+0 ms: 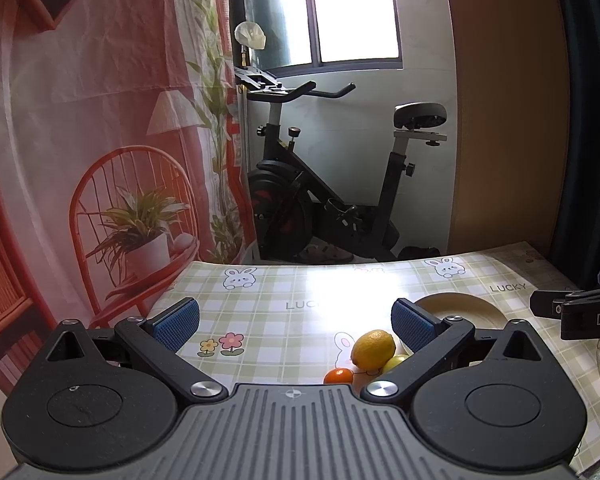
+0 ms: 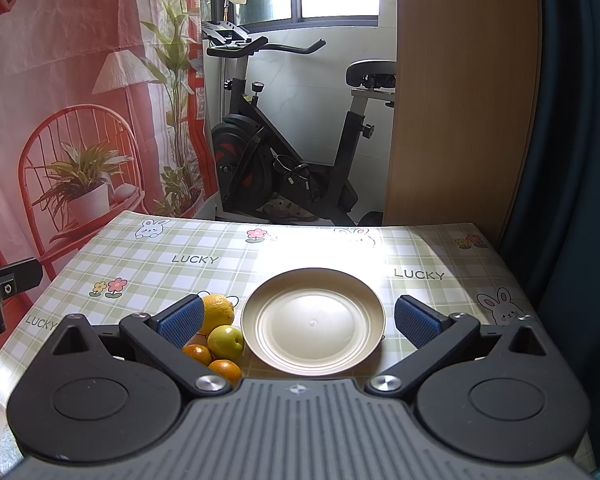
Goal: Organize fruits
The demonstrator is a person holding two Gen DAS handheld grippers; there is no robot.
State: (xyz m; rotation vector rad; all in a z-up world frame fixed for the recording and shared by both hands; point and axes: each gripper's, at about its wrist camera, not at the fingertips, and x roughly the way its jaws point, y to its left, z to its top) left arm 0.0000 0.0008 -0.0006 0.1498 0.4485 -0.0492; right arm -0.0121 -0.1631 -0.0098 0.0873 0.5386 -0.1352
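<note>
- We see our left gripper (image 1: 296, 322) with its blue-padded fingers spread wide, holding nothing, above the checked tablecloth (image 1: 260, 304)
- Our right gripper (image 2: 298, 318) is equally wide and empty, with the cream plate (image 2: 314, 280) lying between its fingers
- The plate holds nothing; it is our landmark
- Just left of the plate sits a tight cluster of fruit: a lemon (image 2: 219, 312) farthest from us, a green apple (image 2: 225, 342) touching it, and two oranges (image 2: 198, 354) (image 2: 226, 369) nearest us
- In the left wrist view we see the lemon (image 1: 373, 349), one orange (image 1: 339, 376) and a sliver of the apple (image 1: 396, 362)
- An exercise bike (image 2: 284, 148) stands well beyond the plate
</note>
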